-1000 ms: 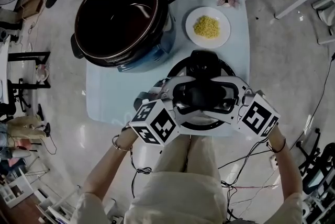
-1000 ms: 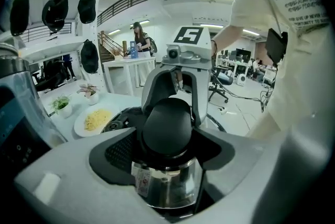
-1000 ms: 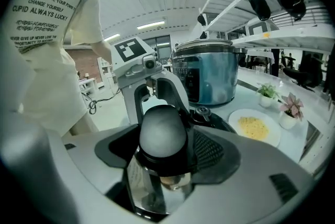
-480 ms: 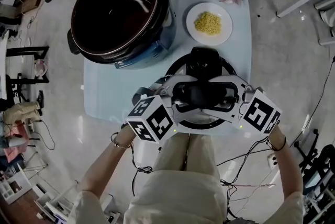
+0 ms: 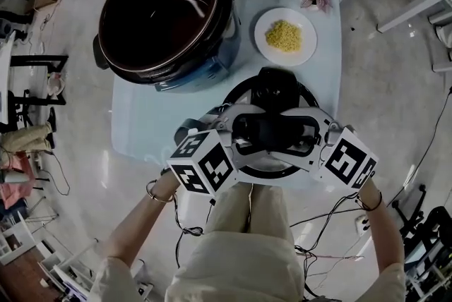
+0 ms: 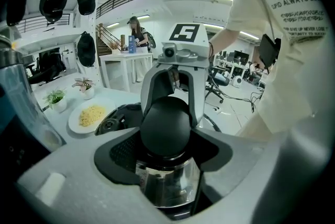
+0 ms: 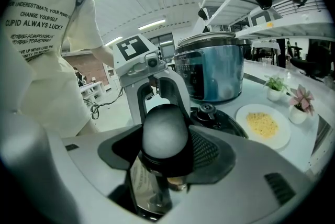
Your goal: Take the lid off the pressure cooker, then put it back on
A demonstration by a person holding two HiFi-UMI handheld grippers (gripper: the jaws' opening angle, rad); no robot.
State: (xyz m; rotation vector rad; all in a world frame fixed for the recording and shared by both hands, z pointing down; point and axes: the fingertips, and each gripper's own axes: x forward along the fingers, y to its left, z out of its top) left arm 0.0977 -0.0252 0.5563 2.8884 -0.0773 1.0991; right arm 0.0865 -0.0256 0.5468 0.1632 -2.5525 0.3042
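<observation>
The round black lid with a steel rim [image 5: 274, 85] lies flat at the near edge of the pale blue tabletop [image 5: 148, 124], towards its near right corner. It is well apart from the open, dark-lined pressure cooker [image 5: 166, 15], which stands at the far left corner. Our left hand-held gripper [image 5: 258, 131] and right hand-held gripper [image 5: 293, 133] meet from opposite sides on the lid's domed black knob [image 6: 165, 126]. Each gripper view shows jaws set fairly wide but closed onto that knob, with the pads against its flanks.

We judge the step in hand to be the lift that takes the lid back to the cooker. The knob is smooth and rounded, so we should hold it under its widest part, where the pads cannot ride up and off. With two grips on one small knob, both hands must rise together, or one will pull against the other and tilt the lid.

We lift straight up until the rim is clear of the tabletop. Then we carry it level towards the far left corner, keeping clear of the white plate of yellow food [image 5: 285, 36] that sits near the lid's far side. Over the cooker, we centre the lid on the rim before lowering it, and let go only once it sits evenly all round.
</observation>
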